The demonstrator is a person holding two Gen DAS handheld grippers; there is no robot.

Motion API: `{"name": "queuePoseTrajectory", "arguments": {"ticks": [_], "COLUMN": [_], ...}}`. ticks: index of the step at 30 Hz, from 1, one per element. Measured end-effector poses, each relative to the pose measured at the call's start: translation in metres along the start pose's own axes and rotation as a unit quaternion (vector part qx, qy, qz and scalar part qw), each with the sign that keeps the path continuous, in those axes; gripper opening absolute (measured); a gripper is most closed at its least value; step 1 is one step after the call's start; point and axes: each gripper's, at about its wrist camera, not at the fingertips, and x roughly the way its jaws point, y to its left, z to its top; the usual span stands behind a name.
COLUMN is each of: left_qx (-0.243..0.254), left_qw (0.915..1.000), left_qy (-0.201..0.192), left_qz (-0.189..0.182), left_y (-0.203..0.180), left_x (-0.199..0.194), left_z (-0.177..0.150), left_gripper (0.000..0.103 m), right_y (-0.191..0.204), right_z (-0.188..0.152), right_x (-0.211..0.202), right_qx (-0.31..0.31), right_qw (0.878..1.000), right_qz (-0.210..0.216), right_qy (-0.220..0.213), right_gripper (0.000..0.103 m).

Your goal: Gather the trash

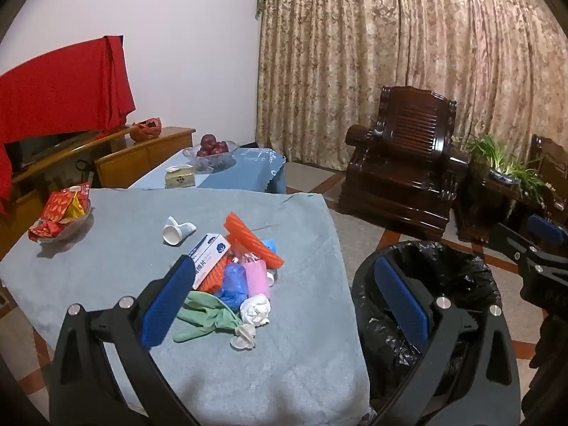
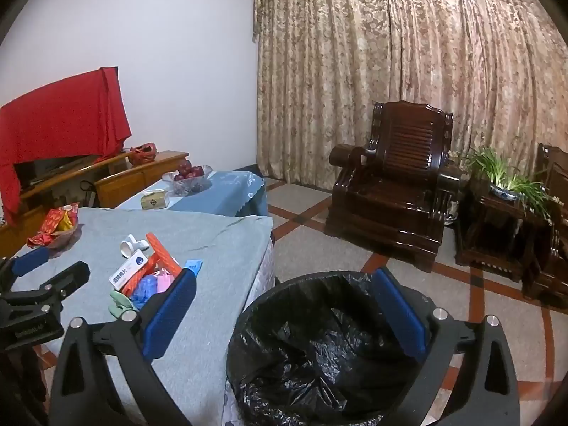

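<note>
My left gripper (image 1: 284, 300): jaws wide, empty, above trash pile (image 1: 230, 269) at bench (image 1: 106, 266) centre. My right gripper (image 2: 284, 314): jaws wide, empty, over black-lined bin (image 2: 312, 348) on floor just beside bench.

We see a matt, napped grey cloth (image 1: 106, 266) over the table. The bin liner (image 2: 319, 348) is thin black plastic, crinkled and glossy. The armchair (image 2: 397, 184) is dark wood with a high polish; the sideboard (image 1: 142, 156) is lighter varnished wood. The curtain (image 1: 408, 53) is patterned woven fabric with a faint sheen. The glove (image 1: 206, 314) looks like smooth green rubber, the box (image 1: 207, 257) like printed card, the wad (image 1: 255, 309) like crumpled white paper. Our gripper pads (image 1: 165, 307) are ribbed blue rubber on matt black plastic with shiny metal bolts.
</note>
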Motion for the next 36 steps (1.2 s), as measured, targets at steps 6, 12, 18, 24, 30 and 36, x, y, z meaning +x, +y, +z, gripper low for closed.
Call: {"name": "queuePoseTrajectory", "arguments": {"ticks": [6, 12, 18, 24, 30, 36], "left_qx": [0.008, 0.007, 0.008, 0.008, 0.008, 0.007], "left_qw": [1.0, 1.0, 1.0, 1.0, 1.0, 1.0], "left_qy": [0.003, 0.003, 0.003, 0.003, 0.002, 0.002], "left_qz": [0.004, 0.003, 0.004, 0.003, 0.004, 0.004], "left_y": [-0.0013, -0.0015, -0.0015, -0.0015, -0.0015, -0.0016], "left_x": [0.0007, 0.0002, 0.0002, 0.0001, 0.0001, 0.0], "left_z": [-0.0002, -0.0001, -0.0001, 0.0, 0.0, -0.0001], "left_gripper": [0.098, 0.098, 0.098, 0.098, 0.098, 0.098], "right_y": [0.0005, 0.0009, 0.0009, 0.001, 0.0011, 0.0017], "right_z": [-0.0006, -0.0009, -0.0014, -0.0013, -0.0013, -0.001], "right_x": [0.0012, 0.0019, 0.0029, 0.0031, 0.0036, 0.0042], "right_qx": [-0.001, -0.002, -0.003, -0.003, -0.004, -0.004], "right_qw": [1.0, 1.0, 1.0, 1.0, 1.0, 1.0], "right_qz": [0.0, -0.002, -0.002, -0.002, -0.002, -0.002], "right_qy": [0.002, 0.003, 0.004, 0.006, 0.006, 0.007], "right_gripper": [0.097, 0.097, 0.097, 0.097, 0.097, 0.097]}}
